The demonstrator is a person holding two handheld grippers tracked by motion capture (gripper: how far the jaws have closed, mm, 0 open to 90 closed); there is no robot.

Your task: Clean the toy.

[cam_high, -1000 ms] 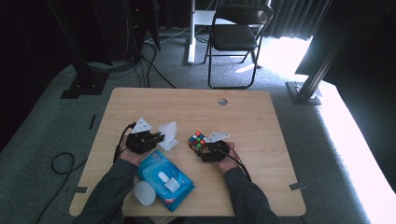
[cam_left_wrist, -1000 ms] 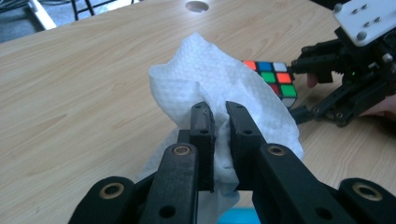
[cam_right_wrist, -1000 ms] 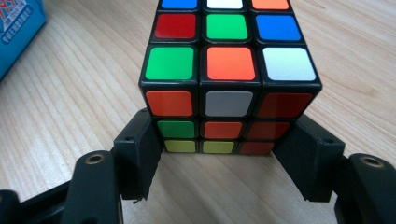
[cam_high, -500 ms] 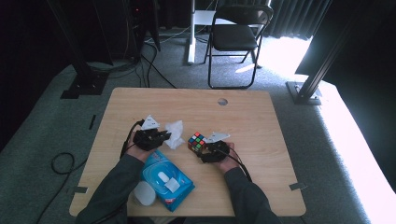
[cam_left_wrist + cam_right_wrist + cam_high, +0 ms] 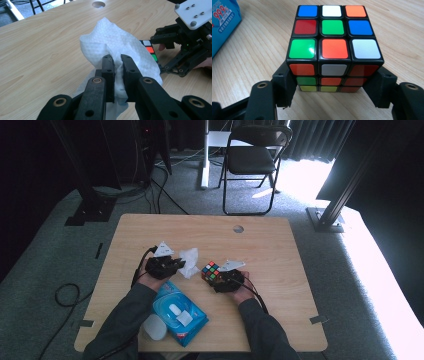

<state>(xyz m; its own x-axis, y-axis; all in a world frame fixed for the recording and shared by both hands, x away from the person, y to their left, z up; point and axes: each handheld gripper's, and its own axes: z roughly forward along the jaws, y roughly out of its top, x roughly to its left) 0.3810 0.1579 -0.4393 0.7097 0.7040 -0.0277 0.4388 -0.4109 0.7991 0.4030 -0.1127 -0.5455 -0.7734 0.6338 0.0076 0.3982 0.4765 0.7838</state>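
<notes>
Pinching a crumpled white tissue [image 5: 117, 47] in the left tongs [image 5: 117, 62], jaws drawn almost together with only the paper between them, the tissue bulging up and around the tips. Sitting near the middle of the table [image 5: 270, 245], a little toward the left edge, tissue [image 5: 189, 261] just ahead of the left tongs [image 5: 176, 265]. Gripping a scrambled puzzle cube [image 5: 334, 45] in the right tongs [image 5: 334, 85], jaws spread wide and pressed against the cube's two lower sides. Resting on the wood, cube [image 5: 210, 272] near the table's middle, just right of the tissue, close but apart. Lying toward the near edge, a blue wipes pack [image 5: 179, 312], between the two forearms, with a white rounded thing [image 5: 155, 327] touching it on the left. Showing past the tissue in the left gripper view, the right tongs and a strip of cube.
</notes>
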